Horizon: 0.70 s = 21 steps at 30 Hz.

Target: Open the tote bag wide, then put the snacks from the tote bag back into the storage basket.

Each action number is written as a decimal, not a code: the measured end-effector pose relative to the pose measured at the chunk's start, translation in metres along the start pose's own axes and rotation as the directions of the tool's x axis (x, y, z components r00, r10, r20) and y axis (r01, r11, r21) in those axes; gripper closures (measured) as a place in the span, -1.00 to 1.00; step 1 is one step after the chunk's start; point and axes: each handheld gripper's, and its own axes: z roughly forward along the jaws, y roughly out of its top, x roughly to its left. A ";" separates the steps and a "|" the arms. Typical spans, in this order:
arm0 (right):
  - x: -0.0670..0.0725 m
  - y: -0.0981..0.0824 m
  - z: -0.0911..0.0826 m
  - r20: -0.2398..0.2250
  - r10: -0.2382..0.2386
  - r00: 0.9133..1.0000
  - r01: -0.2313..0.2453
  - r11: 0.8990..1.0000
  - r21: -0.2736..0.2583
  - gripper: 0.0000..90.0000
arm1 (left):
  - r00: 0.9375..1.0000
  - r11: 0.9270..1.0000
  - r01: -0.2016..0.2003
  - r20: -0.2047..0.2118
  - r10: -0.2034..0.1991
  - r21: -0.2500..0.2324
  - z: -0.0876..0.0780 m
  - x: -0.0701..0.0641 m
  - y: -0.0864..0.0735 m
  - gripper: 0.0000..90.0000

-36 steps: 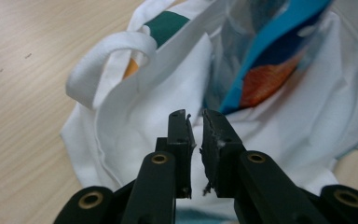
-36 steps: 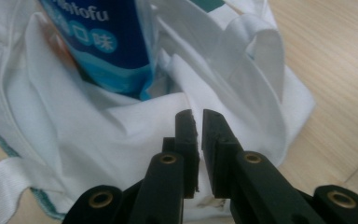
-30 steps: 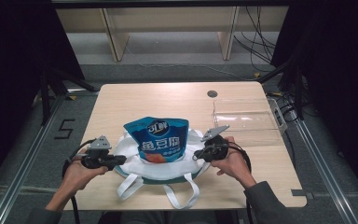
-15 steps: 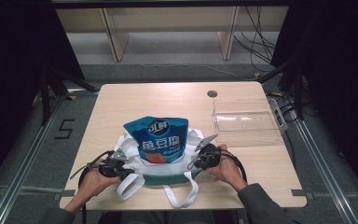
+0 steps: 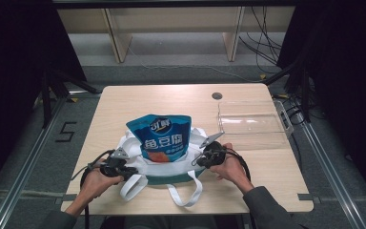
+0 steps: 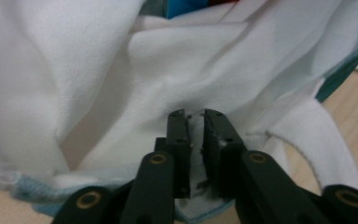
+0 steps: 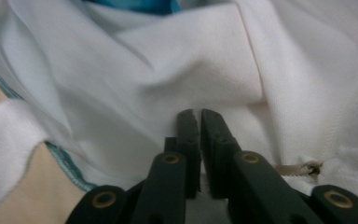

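Note:
A white tote bag (image 5: 171, 172) with teal trim lies on the wooden table (image 5: 138, 102), and a blue snack pouch (image 5: 162, 138) stands up in its mouth. My left gripper (image 5: 134, 174) grips the bag's left rim, my right gripper (image 5: 196, 162) the right rim. In the left gripper view the jaws (image 6: 195, 114) have just been opening a little, with a fold of white bag cloth (image 6: 121, 70) still pinched in the narrow gap. In the right gripper view the jaws (image 7: 199, 113) have also just eased slightly, with a thin edge of the cloth (image 7: 168, 60) between the tips.
A clear plastic tray (image 5: 250, 124) sits at the table's right, close behind my right hand. The bag's white handles (image 5: 186, 193) lie loose toward the near edge. A round cable hole (image 5: 217, 95) is at the back.
Both hands have sunk toward the table and drawn slightly nearer the person, taking the bag's rim down around the pouch.

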 end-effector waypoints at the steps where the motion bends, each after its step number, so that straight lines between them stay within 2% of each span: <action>1: 0.001 0.000 -0.002 -0.003 0.004 1.000 -0.004 1.000 -0.021 0.85 | 1.000 1.000 0.003 0.000 -0.003 -0.012 -0.003 -0.001 0.000 0.65; 3: 0.004 0.001 -0.013 -0.008 0.009 1.000 -0.010 0.999 -0.042 0.77 | 1.000 0.999 0.026 0.017 -0.025 -0.041 -0.011 -0.003 0.001 0.57; 4: 0.005 0.001 -0.018 -0.017 0.006 1.000 -0.007 0.998 -0.058 0.71 | 1.000 0.998 0.023 0.017 -0.022 -0.055 -0.016 -0.004 0.002 0.53; 6: 0.005 -0.001 -0.025 -0.019 0.017 1.000 -0.019 0.996 -0.091 0.65 | 0.998 0.994 0.063 0.038 -0.059 -0.094 -0.026 -0.008 0.002 0.45; 7: 0.004 -0.001 -0.028 -0.008 0.011 1.000 -0.012 0.995 -0.094 0.62 | 0.997 0.992 0.069 0.042 -0.065 -0.105 -0.031 -0.011 0.002 0.42; 9: 0.001 -0.001 -0.033 0.002 0.016 1.000 -0.016 0.994 -0.112 0.52 | 0.998 0.990 0.056 0.018 -0.054 -0.127 -0.039 -0.015 0.003 0.31; 10: 0.001 -0.002 -0.034 0.006 0.030 1.000 -0.029 0.991 -0.129 0.46 | 0.998 0.990 0.059 0.023 -0.057 -0.130 -0.042 -0.017 0.003 0.20; 11: -0.001 -0.002 -0.037 0.020 0.029 0.999 -0.026 0.992 -0.123 0.41 | 0.996 0.986 0.086 0.030 -0.082 -0.146 -0.045 -0.020 0.003 0.14; 12: -0.001 -0.001 -0.039 0.016 0.040 0.999 -0.038 0.993 -0.116 0.37 | 0.996 0.984 0.088 0.031 -0.084 -0.154 -0.048 -0.023 0.002 0.09; 13: 0.000 -0.002 -0.039 0.005 0.058 0.998 -0.057 0.989 -0.137 0.31 | 0.997 0.985 0.071 0.026 -0.067 -0.158 -0.050 -0.025 0.002 0.03; 14: -0.001 -0.001 -0.042 0.011 0.047 0.999 -0.045 0.992 -0.118 0.26 | 0.997 0.984 0.074 0.017 -0.073 -0.159 -0.051 -0.029 0.001 -0.03; 15: 0.001 0.001 -0.043 0.008 0.063 0.998 -0.062 0.991 -0.116 0.21 | 0.998 0.985 0.063 0.015 -0.061 -0.161 -0.052 -0.031 0.000 -0.06; 16: 0.002 0.001 -0.041 0.026 0.065 0.998 -0.061 0.990 -0.126 0.15 | 0.999 0.985 0.051 0.011 -0.050 -0.167 -0.053 -0.034 -0.001 -0.09; 18: 0.003 0.003 -0.044 0.029 0.030 0.999 -0.027 0.994 -0.106 0.10 | 0.998 0.984 0.064 -0.008 -0.066 -0.169 -0.054 -0.041 -0.004 -0.18; 19: 0.004 0.004 -0.042 0.052 0.015 0.999 -0.008 0.991 -0.131 0.09 | 0.998 0.985 0.057 -0.014 -0.061 -0.162 -0.055 -0.042 -0.005 -0.28; 20: 0.005 0.006 -0.044 0.041 0.024 0.999 -0.019 0.994 -0.112 0.09 | 0.998 0.985 0.052 -0.020 -0.056 -0.164 -0.054 -0.045 -0.007 -0.30; 21: 0.007 0.006 -0.045 0.045 0.015 0.999 -0.010 0.995 -0.101 0.09 | 0.999 0.987 0.039 -0.023 -0.044 -0.156 -0.056 -0.048 -0.009 -0.29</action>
